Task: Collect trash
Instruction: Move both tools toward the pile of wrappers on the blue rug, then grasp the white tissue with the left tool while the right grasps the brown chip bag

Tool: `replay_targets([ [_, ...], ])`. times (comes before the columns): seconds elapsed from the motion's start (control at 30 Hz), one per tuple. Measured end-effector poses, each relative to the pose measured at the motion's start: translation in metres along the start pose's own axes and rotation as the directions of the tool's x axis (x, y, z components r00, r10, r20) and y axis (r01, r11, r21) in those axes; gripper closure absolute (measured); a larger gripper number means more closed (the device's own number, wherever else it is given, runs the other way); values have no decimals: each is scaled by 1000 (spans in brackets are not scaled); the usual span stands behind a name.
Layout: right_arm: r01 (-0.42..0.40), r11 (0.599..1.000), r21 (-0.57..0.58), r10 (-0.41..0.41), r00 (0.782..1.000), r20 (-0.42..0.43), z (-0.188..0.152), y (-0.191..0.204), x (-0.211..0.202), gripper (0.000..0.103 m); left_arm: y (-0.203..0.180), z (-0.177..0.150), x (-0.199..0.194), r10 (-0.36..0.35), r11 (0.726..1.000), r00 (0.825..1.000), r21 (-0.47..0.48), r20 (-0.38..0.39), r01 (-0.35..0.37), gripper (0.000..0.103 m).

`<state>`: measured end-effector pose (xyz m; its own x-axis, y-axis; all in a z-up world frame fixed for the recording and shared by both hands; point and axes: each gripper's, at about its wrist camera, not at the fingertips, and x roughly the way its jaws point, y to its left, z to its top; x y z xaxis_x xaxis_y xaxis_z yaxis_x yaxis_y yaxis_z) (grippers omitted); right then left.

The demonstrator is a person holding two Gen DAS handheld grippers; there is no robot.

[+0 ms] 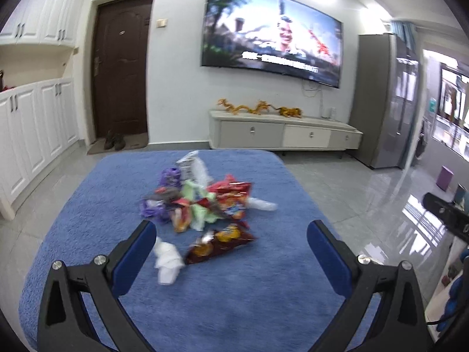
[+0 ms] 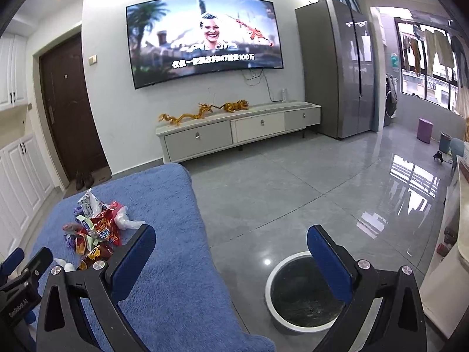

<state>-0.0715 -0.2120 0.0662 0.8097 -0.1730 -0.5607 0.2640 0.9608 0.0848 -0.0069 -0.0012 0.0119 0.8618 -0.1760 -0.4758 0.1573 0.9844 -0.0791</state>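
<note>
White subtitles run along the bottom edge of the wall television (image 2: 205,38) in the right wrist view: Chinese characters, the opening ones looking like "仅仅一把", the middle too soft to make out, and a clear "100万" at the end. In the left wrist view the same subtitle strip on the screen is blurred past reading. At the lower left edge of the right wrist view, a small white brand mark sits on the black body of the left gripper (image 2: 11,252), too small to spell out. The snack wrappers (image 1: 205,205) on the blue blanket (image 1: 88,205) carry printing, but none of it is legible.
</note>
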Motion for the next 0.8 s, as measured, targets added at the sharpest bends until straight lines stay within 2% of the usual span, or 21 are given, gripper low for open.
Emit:
replay_targets([
  [0.13,-30,999,-16,30,999,-17,8,15,17,0,34,0,16,54,997,998,-53,-21,-55,0],
  [0.23,-97,994,-57,94,994,-59,8,36,32,0,63,-1,29,98,991,994,-88,-48,-102,0],
  [0.33,-190,977,-91,179,977,-116,6,62,51,2,87,-3,43,137,984,987,-101,-81,-145,0],
  [0.43,-275,955,-112,254,952,-171,-1,86,70,8,107,-9,56,132,981,984,-124,-124,-147,0],
  [0.53,-354,931,-90,325,916,-235,-6,104,91,15,114,-16,67,114,983,981,-126,-155,-134,1],
  [0.67,-432,898,-80,389,867,-311,-18,123,113,21,114,-26,81,49,988,979,-133,-195,-76,4],
  [0.7,-460,885,-68,414,845,-338,-20,127,119,21,114,-29,86,40,989,977,-133,-212,-70,6],
  [0.73,-512,857,-51,461,808,-366,-24,132,123,22,113,-31,91,34,989,974,-134,-225,-66,9],
  [0.8,-555,832,-24,498,764,-411,-31,141,133,22,114,-34,99,9,989,967,-141,-255,-47,16],
])
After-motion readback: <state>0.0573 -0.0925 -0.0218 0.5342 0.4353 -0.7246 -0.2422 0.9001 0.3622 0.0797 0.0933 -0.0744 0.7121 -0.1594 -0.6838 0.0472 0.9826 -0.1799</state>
